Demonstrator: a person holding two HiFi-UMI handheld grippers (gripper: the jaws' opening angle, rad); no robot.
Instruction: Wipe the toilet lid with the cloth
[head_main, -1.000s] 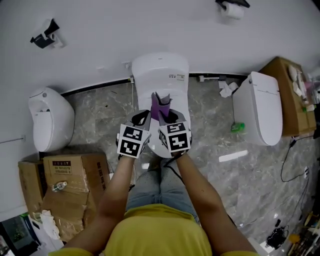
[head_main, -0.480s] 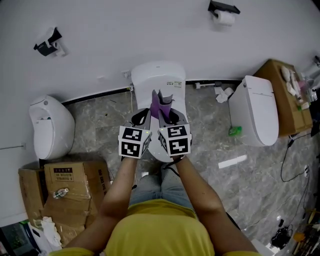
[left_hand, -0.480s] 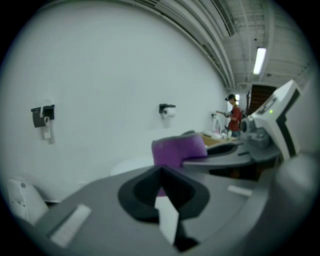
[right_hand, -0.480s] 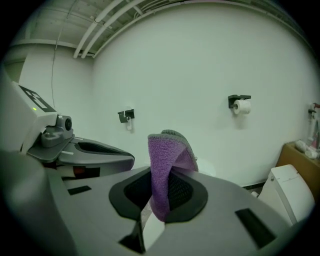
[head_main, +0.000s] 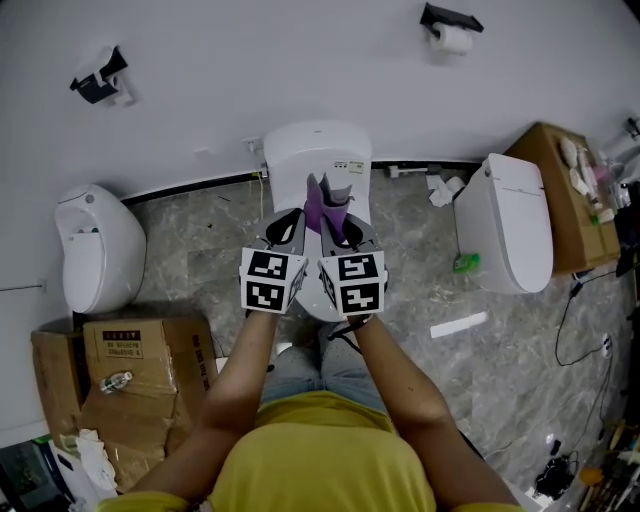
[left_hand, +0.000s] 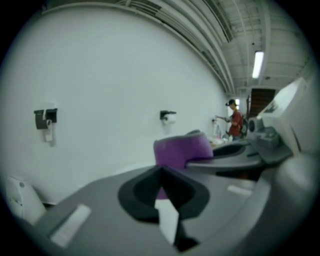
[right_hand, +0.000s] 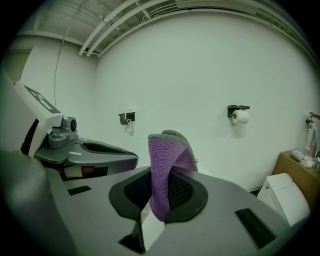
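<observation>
The white toilet (head_main: 316, 150) stands against the wall, its lid down, straight ahead of me. Both grippers hang side by side above its front half. My right gripper (head_main: 338, 218) is shut on a purple cloth (head_main: 322, 203), which sticks up out of its jaws (right_hand: 162, 160). My left gripper (head_main: 296, 218) is shut, with nothing seen between its pads (left_hand: 161, 172). In the left gripper view the cloth (left_hand: 180, 149) shows just beyond the left jaws, held by the right gripper (left_hand: 235, 150). The cloth is off the lid.
A second toilet (head_main: 505, 225) stands at the right and another white fixture (head_main: 95, 245) at the left. Cardboard boxes (head_main: 140, 360) lie at the lower left, another box (head_main: 575, 190) at the far right. A paper roll holder (head_main: 452, 30) hangs on the wall. A person (left_hand: 235, 122) stands far off.
Both grippers have risen together above the toilet, and the purple cloth has come up with the right one. Neither gripper's jaws have changed.
</observation>
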